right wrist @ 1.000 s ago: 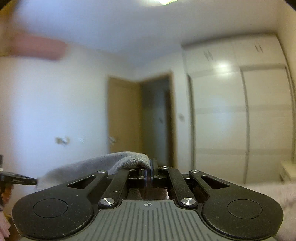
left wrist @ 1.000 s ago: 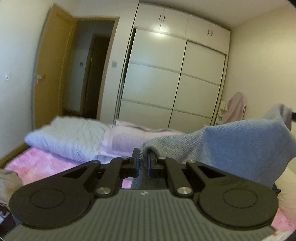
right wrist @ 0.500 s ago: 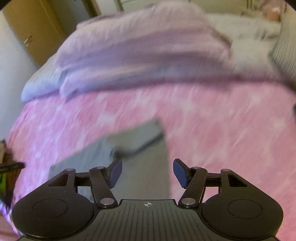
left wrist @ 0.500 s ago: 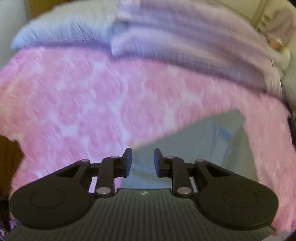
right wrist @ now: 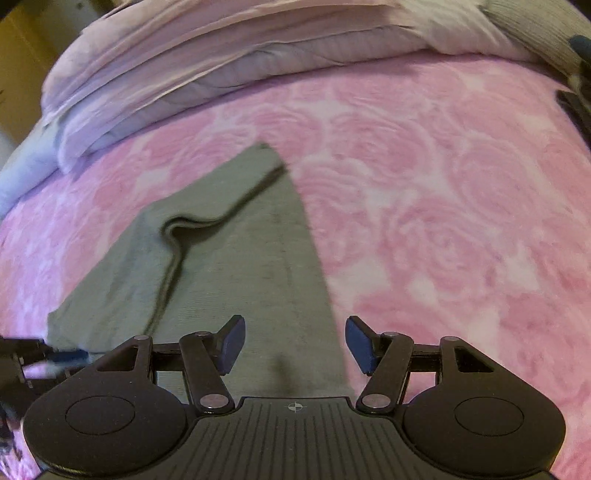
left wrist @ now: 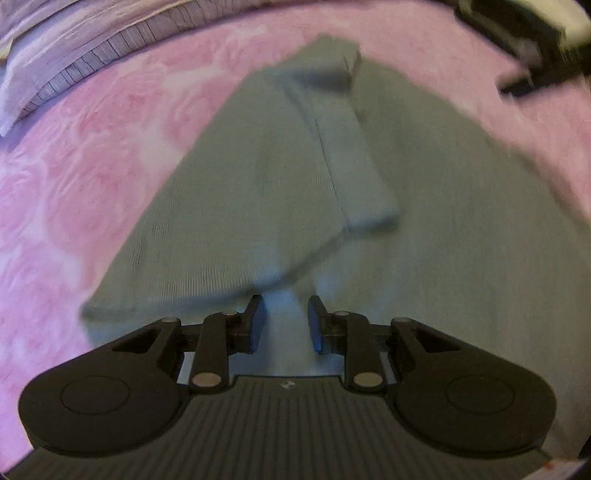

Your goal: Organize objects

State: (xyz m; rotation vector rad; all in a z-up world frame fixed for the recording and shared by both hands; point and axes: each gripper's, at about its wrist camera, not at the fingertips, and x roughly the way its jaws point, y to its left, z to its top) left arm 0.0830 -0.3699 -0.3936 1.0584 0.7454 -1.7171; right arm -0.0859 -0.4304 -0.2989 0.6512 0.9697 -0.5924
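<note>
A grey knitted sweater (left wrist: 258,192) lies spread on the pink rose-patterned blanket (left wrist: 74,184), one sleeve (left wrist: 347,147) folded over its body. My left gripper (left wrist: 286,308) hovers low over its near edge. Its jaws are opening and the cloth shows under the gap, but the pads do not press on it. In the right wrist view the same sweater (right wrist: 240,266) runs away from my right gripper (right wrist: 295,328), which stands wide open over the garment's right edge with nothing clamped. A fold ridge (right wrist: 177,229) crosses the cloth there.
A folded lilac quilt (right wrist: 221,55) lies across the far side of the bed, also in the left wrist view as the quilt (left wrist: 74,48). Pink blanket (right wrist: 443,221) spreads to the right. A grey knit item (right wrist: 535,26) sits at the top right corner.
Both grippers dropped from facing the wardrobe and door to pointing down at the bed. They were shut on the sweater; now they stand open and the sweater lies on the blanket.
</note>
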